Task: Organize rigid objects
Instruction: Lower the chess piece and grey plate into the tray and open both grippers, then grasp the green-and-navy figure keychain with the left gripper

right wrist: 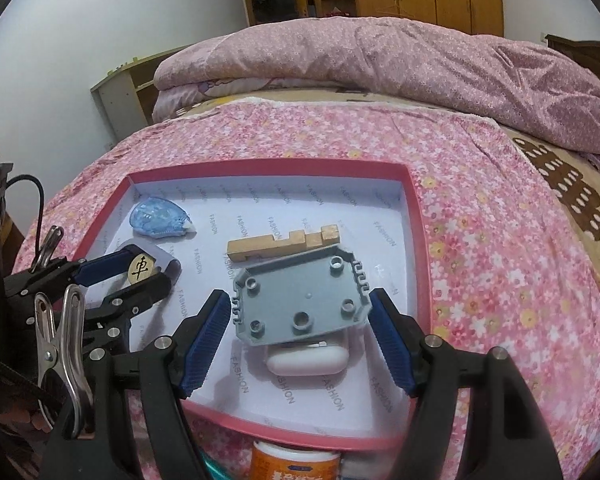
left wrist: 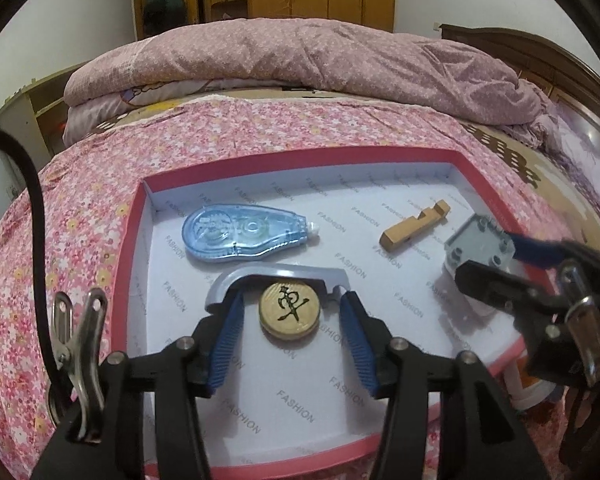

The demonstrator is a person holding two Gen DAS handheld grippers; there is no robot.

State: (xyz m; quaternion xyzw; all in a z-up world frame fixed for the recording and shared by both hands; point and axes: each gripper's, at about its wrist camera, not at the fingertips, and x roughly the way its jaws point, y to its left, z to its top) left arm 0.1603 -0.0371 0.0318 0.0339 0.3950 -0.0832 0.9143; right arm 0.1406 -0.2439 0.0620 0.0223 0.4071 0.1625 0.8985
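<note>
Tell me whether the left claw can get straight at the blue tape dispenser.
Probably not straight: the grey curved piece and round wooden game piece lie between the left claw and the dispenser.

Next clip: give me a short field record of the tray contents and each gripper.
tray: red-rimmed, on floral bedspread
loose inside: blue correction tape, notched wooden block, grey arch piece, white oval object
left gripper: open, fingers either side of wooden chess disc
right gripper: shut on grey plate, above the white oval object
</note>
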